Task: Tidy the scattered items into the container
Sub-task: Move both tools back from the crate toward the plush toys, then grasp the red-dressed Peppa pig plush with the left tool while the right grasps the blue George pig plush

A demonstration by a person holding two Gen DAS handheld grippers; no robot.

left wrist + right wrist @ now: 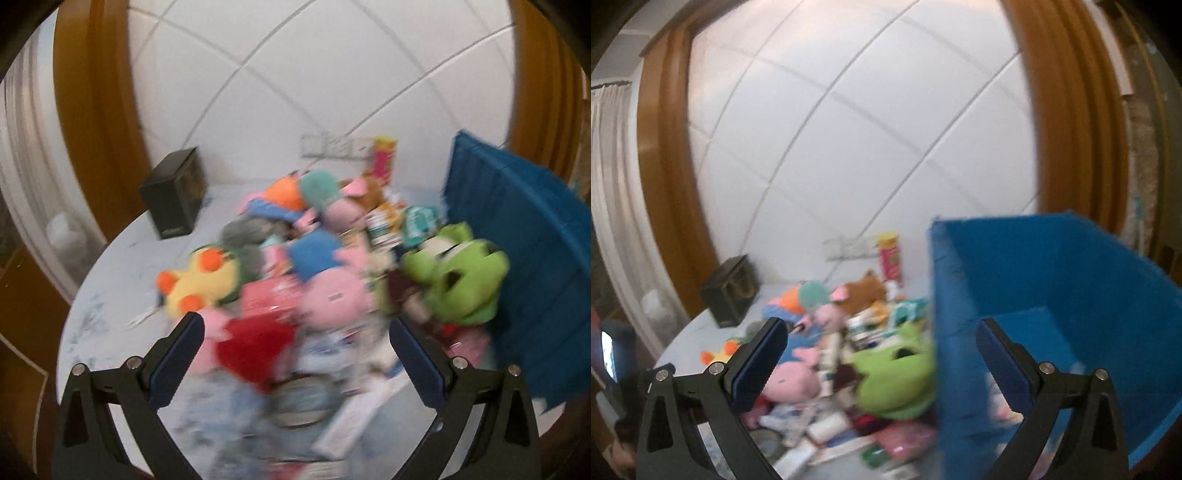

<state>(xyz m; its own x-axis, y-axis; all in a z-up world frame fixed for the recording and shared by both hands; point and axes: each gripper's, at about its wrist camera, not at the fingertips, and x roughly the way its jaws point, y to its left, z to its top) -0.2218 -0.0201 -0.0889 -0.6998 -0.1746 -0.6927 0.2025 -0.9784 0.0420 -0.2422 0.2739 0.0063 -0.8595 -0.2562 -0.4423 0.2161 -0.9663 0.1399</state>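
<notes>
Both views blurred, detail soft. Left gripper (295, 332) hovering over the heap, jaws spread wide, nothing between them. Right gripper (881, 334) likewise wide apart and empty, straddling the near wall of the blue container (1052, 295).

Container standing at the right edge of the bench (110, 280), open-topped, nearly empty apart from something small and blurred at the bottom. Scattered heap filling mid-bench just beside it: green plush (458, 277) touching the container wall, pink plush (332, 295) nearest the left jaws, yellow plush (195, 280) toward the left edge, small cartons and packets underneath.

Plush probably light, soft, compressible, forgiving of a firm pinch; best taken across a bulging body or head rather than a thin limb. Cartons likely stiffer and slicker; safer gripped across flat faces.
</notes>
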